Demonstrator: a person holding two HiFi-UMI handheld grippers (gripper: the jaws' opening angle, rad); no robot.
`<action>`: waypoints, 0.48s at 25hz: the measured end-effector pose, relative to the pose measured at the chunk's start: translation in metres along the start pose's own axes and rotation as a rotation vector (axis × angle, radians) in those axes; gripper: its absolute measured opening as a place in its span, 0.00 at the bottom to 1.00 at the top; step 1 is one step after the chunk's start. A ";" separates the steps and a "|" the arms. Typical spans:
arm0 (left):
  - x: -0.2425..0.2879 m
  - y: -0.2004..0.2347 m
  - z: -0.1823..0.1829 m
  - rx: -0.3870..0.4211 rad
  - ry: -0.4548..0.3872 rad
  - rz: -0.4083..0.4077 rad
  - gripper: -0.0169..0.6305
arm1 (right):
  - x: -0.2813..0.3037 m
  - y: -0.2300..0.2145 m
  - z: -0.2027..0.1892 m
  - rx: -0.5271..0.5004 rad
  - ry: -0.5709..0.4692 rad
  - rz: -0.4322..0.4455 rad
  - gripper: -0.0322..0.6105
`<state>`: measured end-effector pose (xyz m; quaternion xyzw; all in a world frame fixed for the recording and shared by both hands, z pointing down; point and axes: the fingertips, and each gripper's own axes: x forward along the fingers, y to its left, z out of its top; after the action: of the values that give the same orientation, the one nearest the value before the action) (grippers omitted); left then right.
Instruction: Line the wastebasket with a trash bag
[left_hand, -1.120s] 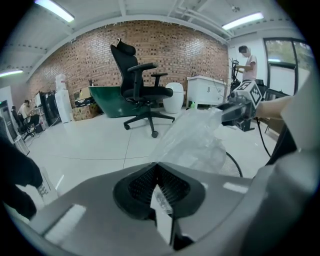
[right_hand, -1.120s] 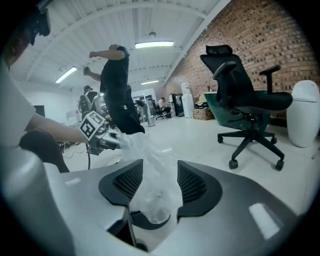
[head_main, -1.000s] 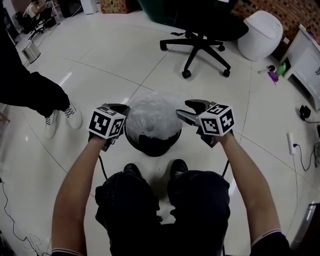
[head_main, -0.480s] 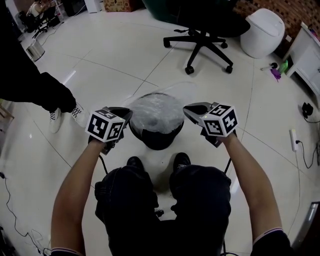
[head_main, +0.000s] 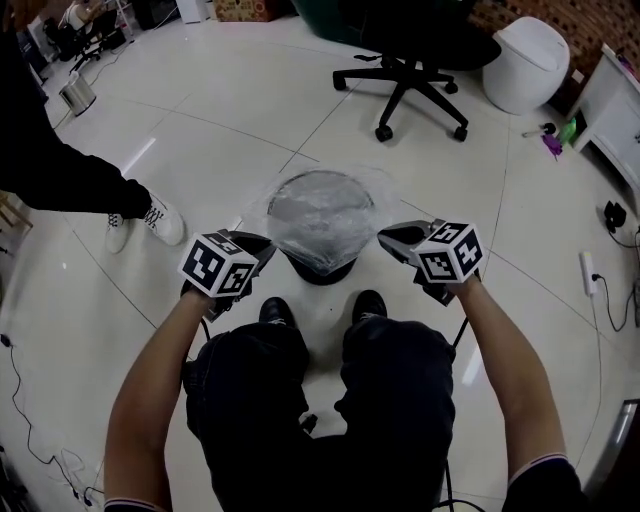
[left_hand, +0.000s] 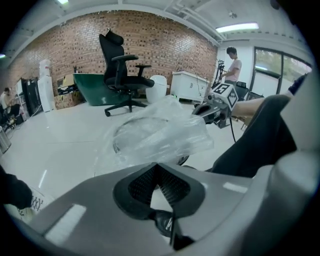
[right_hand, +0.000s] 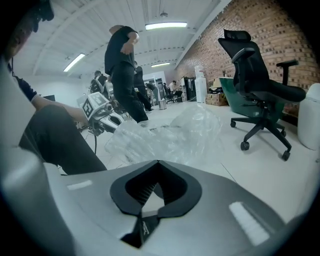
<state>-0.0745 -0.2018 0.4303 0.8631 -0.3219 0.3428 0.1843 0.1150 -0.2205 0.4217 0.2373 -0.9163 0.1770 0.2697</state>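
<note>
On the floor, the trash bag (head_main: 320, 215) drapes the wastebasket (head_main: 322, 272). With the left gripper (head_main: 258, 248) and right gripper (head_main: 392, 236) jaws pinched together on its hem, draw the 2 sides down evenly.

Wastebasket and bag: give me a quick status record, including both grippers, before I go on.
wastebasket: black, round, upright between the grippers
trash bag: clear film spread over its mouth, overhanging the rim
left gripper: shut on the bag's near-left edge
right gripper: shut on the bag's near-right edge
beyond: office chair, well apart from the basket
</note>
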 end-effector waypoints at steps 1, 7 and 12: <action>0.001 -0.004 -0.006 0.000 0.014 -0.014 0.04 | 0.001 0.002 -0.006 0.002 0.014 0.002 0.05; 0.009 -0.012 -0.045 -0.006 0.094 -0.050 0.05 | 0.010 0.004 -0.033 0.033 0.073 -0.016 0.05; 0.027 -0.003 -0.069 -0.048 0.124 -0.034 0.05 | 0.025 -0.008 -0.049 0.076 0.097 -0.052 0.05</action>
<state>-0.0906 -0.1741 0.4974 0.8408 -0.3031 0.3847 0.2304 0.1211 -0.2139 0.4764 0.2624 -0.8883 0.2157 0.3091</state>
